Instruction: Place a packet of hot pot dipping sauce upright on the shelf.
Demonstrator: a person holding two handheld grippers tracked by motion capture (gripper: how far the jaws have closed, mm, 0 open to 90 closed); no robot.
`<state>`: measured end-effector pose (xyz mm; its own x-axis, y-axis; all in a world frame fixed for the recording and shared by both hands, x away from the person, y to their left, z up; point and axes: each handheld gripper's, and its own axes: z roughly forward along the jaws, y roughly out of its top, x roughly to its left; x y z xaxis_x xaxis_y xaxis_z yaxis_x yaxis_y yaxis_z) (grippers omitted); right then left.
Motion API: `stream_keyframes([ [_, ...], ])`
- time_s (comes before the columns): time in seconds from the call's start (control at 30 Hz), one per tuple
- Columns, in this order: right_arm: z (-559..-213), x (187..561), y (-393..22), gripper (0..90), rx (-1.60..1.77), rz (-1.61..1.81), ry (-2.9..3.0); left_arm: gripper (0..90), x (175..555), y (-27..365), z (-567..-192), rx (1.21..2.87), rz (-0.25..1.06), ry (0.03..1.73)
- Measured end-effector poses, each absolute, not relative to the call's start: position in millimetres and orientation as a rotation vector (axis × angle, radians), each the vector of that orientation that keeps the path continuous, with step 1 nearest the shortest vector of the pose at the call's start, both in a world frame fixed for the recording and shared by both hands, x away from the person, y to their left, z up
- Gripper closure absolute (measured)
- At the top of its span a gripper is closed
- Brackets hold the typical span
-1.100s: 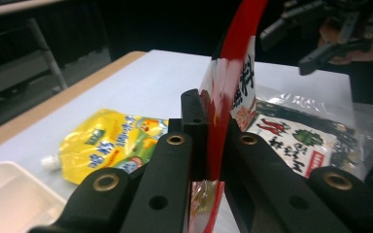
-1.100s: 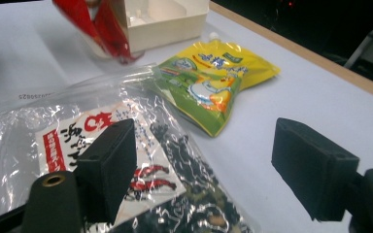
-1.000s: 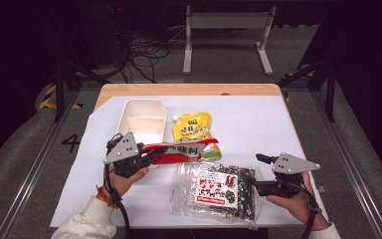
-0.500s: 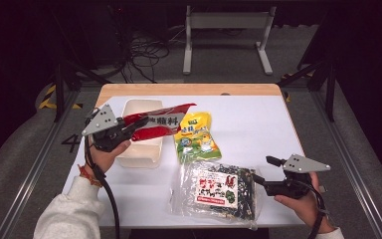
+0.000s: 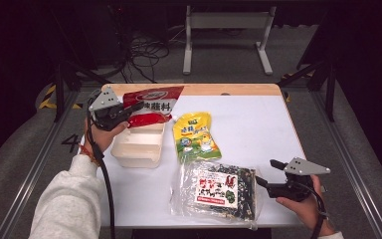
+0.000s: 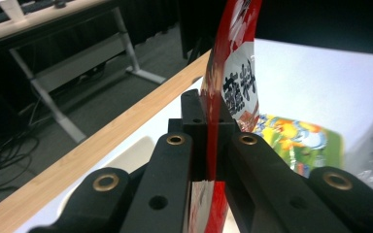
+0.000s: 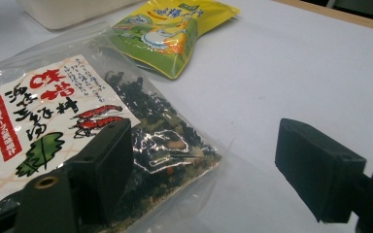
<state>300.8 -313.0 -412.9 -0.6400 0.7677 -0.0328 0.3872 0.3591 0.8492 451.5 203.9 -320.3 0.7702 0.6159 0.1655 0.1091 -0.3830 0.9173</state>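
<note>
Your left gripper (image 5: 135,107) is pinching the red packet (image 5: 151,102) by its edge, holding it above the white container (image 5: 137,148). Your right gripper (image 5: 266,174) is hovering spread beside the seaweed bag (image 5: 219,188). Thin edge grip: packet risks slipping out, missing the container.

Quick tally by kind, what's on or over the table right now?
Food packets: 3 (red packet in the left gripper, yellow-green packet, clear seaweed bag)
White trays: 1 (white tray)
Total: 4
</note>
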Motion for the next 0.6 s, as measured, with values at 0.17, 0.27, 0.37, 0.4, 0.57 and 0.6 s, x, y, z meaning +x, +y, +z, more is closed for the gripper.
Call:
stream_keyframes([
  [0.17, -417, 297, -318, 21.7, 1.034, 1.185, 2.197, 89.9, 465, 209, -323, 1.921, 0.614, 0.576],
  [0.27, -419, 293, -320, 21.7, 1.046, 1.176, 2.195, 89.9, 472, 213, -327, 1.927, 0.608, 0.583],
  [0.37, -420, 289, -321, 21.7, 1.051, 1.166, 2.196, 90.0, 480, 216, -331, 1.93, 0.6, 0.595],
  [0.4, -420, 289, -321, 21.7, 1.051, 1.166, 2.196, 89.9, 480, 216, -331, 1.93, 0.6, 0.595],
  [0.57, -423, 285, -327, 21.7, 1.087, 1.151, 2.185, 89.9, 495, 216, -341, 1.941, 0.585, 0.603],
  [0.6, -424, 284, -328, 21.7, 1.096, 1.146, 2.18, 89.9, 498, 215, -343, 1.948, 0.592, 0.607],
])
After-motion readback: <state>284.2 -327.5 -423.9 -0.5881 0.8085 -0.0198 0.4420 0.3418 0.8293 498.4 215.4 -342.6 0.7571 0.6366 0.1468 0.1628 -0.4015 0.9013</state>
